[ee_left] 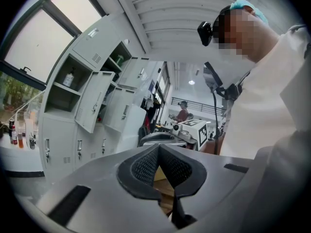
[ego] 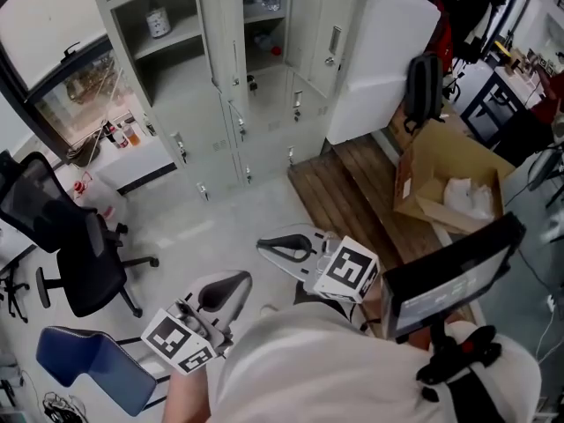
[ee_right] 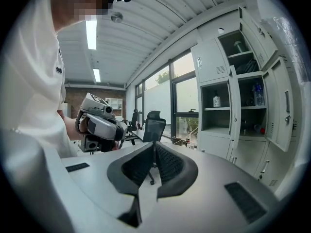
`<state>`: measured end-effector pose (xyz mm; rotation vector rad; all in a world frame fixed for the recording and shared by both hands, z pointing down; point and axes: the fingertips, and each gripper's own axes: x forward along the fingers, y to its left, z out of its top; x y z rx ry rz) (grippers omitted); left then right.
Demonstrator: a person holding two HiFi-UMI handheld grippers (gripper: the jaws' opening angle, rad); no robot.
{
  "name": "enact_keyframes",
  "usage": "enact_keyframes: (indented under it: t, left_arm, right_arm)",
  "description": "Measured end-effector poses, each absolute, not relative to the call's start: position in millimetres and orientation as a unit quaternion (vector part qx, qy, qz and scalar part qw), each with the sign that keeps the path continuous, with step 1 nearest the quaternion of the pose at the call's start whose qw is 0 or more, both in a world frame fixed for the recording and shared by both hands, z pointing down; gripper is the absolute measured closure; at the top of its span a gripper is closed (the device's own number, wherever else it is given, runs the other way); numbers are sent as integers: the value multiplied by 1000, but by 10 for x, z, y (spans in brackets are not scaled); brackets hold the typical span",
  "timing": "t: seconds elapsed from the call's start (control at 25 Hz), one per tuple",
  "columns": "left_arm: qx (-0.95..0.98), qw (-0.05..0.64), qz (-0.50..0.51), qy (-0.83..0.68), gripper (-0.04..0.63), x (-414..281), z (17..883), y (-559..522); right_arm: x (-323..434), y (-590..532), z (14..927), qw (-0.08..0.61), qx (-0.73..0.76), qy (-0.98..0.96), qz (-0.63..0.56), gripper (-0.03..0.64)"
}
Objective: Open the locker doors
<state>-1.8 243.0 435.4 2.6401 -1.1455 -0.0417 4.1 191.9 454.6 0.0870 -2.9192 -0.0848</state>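
Left gripper [ego: 220,293], right gripper [ego: 286,248] — locker doors [ego: 220,33] well apart, beyond

The left gripper [ee_left: 158,149] points level, its jaws closed tip to tip on nothing. The grey locker bank [ee_left: 58,144] stands well apart, beyond its left jaw, with an upper door [ee_left: 95,101] hanging open beside a shelf holding a bottle [ee_left: 69,78]. To the right of the lockers are the right gripper [ee_left: 147,139] and a person's white sleeve [ee_left: 272,110].

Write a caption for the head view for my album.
Shut and empty, left grey tool and right grey tool hover before pale grey metal lockers with upper doors open.
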Motion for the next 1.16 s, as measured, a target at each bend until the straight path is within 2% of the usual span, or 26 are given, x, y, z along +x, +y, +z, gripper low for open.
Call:
enact_keyframes:
  t: [1.16]
  left_arm:
    - [908,138,-17,-395,584,4,4432,2342]
  right_arm:
    - [-19,1872,4585,113,18,-993,-26,595]
